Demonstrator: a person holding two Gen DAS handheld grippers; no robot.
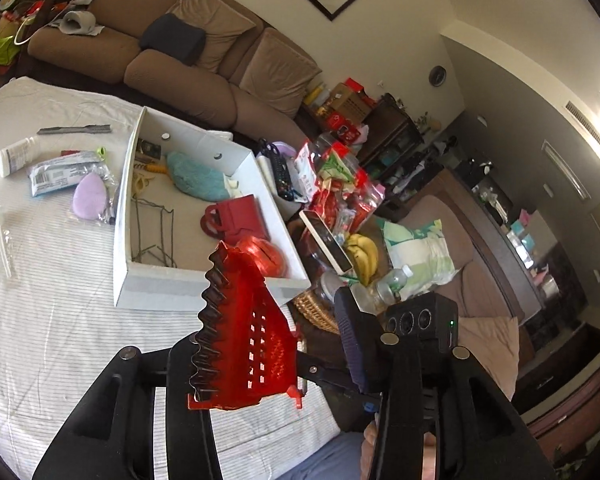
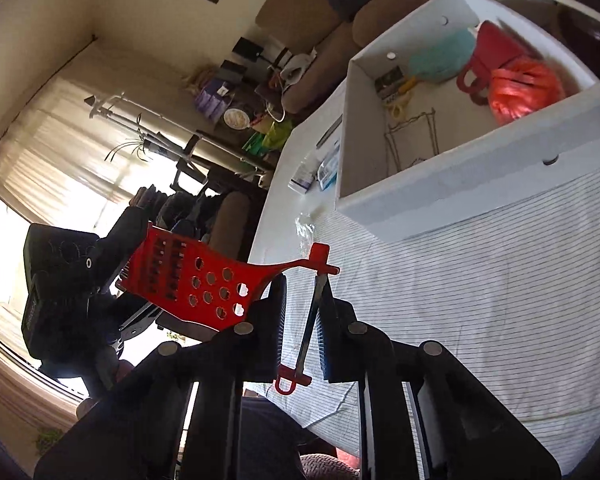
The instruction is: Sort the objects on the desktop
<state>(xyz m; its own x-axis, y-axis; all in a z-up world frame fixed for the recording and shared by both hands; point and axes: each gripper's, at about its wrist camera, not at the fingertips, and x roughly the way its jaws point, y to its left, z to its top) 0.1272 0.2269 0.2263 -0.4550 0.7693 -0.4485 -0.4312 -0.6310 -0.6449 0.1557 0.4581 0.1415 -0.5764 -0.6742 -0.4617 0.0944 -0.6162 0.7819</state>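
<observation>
A red plastic grater point(image 1: 246, 328) with a thin handle is held in the air near the table's front edge. My left gripper point(image 1: 268, 344) is wide open with the grater's body against its left finger; its right finger stands apart. In the right wrist view the grater point(image 2: 204, 280) sticks out leftward and my right gripper point(image 2: 302, 320) is closed around its thin handle point(image 2: 310, 332). The white box point(image 1: 204, 276) beyond holds a red cup point(image 1: 236, 216), an orange-red ball point(image 1: 266, 254), a teal cloth point(image 1: 196, 176) and a wire rack.
On the striped tablecloth point(image 1: 60, 300) left of the box lie a white bottle point(image 1: 14, 156), packets, a purple pad point(image 1: 88, 196), a comb and a clear bag. Snacks, bananas point(image 1: 364, 254) and a wicker basket crowd the right. A sofa stands behind.
</observation>
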